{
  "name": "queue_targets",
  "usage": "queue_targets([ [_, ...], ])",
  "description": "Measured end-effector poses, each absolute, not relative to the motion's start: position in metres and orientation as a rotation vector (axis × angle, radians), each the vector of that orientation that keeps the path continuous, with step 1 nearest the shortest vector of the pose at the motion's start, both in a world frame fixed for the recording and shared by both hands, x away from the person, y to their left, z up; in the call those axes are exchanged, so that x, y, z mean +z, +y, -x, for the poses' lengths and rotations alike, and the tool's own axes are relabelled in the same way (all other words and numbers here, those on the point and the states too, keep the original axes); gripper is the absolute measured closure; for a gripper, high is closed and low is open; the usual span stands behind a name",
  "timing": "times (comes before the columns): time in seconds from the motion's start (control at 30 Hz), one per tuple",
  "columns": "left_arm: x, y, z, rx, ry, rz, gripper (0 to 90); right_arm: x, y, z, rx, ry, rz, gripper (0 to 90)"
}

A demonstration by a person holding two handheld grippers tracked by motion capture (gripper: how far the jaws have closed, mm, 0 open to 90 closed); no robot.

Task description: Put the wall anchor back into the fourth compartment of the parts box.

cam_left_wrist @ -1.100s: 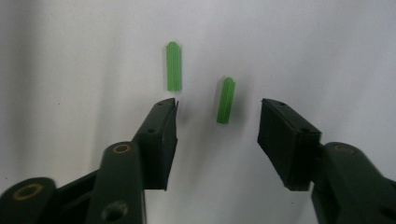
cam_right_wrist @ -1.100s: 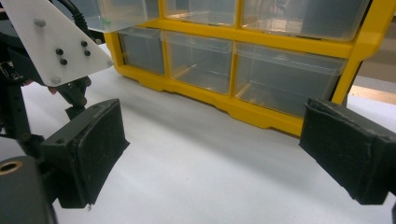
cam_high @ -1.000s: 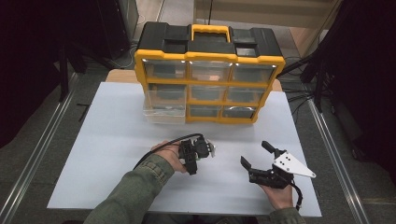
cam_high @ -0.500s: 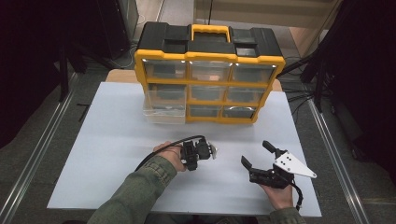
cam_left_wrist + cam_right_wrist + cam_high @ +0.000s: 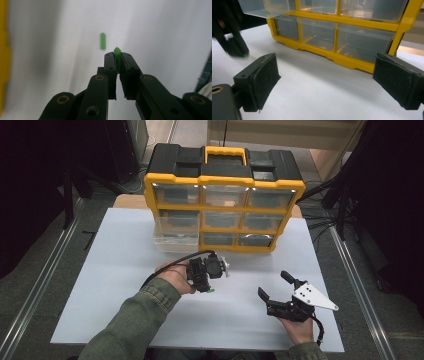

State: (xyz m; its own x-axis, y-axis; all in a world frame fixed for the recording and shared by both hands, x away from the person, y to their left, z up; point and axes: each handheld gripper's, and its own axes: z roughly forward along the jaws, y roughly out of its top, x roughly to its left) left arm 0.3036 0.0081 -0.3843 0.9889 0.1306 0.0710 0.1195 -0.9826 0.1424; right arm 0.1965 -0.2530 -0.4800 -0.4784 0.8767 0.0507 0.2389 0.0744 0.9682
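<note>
My left gripper point(image 5: 210, 288) points down over the white table point(image 5: 115, 285), shut on a small green peg point(image 5: 117, 53) that pokes out past the pads. In the left gripper view a second green peg point(image 5: 103, 41) lies on the table beyond the tips. The right gripper view shows the left gripper point(image 5: 235, 42) at far left, raised off the table, with a green tip point(image 5: 245, 55) at its lower end. Near the front right, my right gripper point(image 5: 273, 283) stands open and empty, its pads point(image 5: 262, 75) wide apart and facing the organizer.
A yellow and black organizer point(image 5: 225, 195) with clear drawers stands at the back of the table. Its lower left drawer point(image 5: 175, 237) is pulled out toward me. Metal rails run along both sides of the table, with dark equipment beyond them.
My left gripper has lifted off the table with the green peg pinched in it. The right gripper has stayed where it was.
</note>
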Motion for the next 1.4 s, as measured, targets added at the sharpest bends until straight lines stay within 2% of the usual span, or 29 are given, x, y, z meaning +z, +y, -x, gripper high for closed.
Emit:
queue_targets([
  [0.1,-0.367,0.010,-0.303,0.150,0.180,-2.990,83.6,-0.480,-0.253,-0.196,1.430,1.786,-1.112,6.7],
  [0.2,-0.335,0.013,-0.307,0.251,0.184,-2.987,83.6,-0.480,-0.253,-0.196,1.430,1.787,-1.112,6.7],
  [0.47,-0.285,0.019,-0.321,0.413,0.188,-2.974,83.6,-0.480,-0.252,-0.196,1.433,1.789,-1.119,6.7],
  [0.6,-0.270,0.027,-0.337,0.409,0.228,-2.954,83.6,-0.480,-0.253,-0.195,1.432,1.781,-1.113,6.7],
  [0.83,-0.260,0.045,-0.372,0.379,0.283,-2.923,83.5,-0.481,-0.252,-0.196,1.432,1.788,-1.120,6.7],
  [0.97,-0.270,0.053,-0.390,0.401,0.345,-2.964,83.5,-0.481,-0.252,-0.196,1.432,1.791,-1.117,6.8],
  [1.07,-0.271,0.057,-0.396,0.352,0.386,-2.924,83.4,-0.481,-0.252,-0.196,1.433,1.791,-1.117,6.7],
  [1.27,-0.272,0.057,-0.395,0.370,0.398,-2.933,82.9,-0.481,-0.253,-0.196,1.435,1.796,-1.115,6.8],
  [1.33,-0.271,0.056,-0.393,0.391,0.414,-2.942,76.3,-0.481,-0.253,-0.196,1.435,1.796,-1.116,6.8],
  [1.4,-0.270,0.053,-0.390,0.394,0.433,-2.934,64.5,-0.480,-0.253,-0.196,1.436,1.795,-1.117,6.8],
])
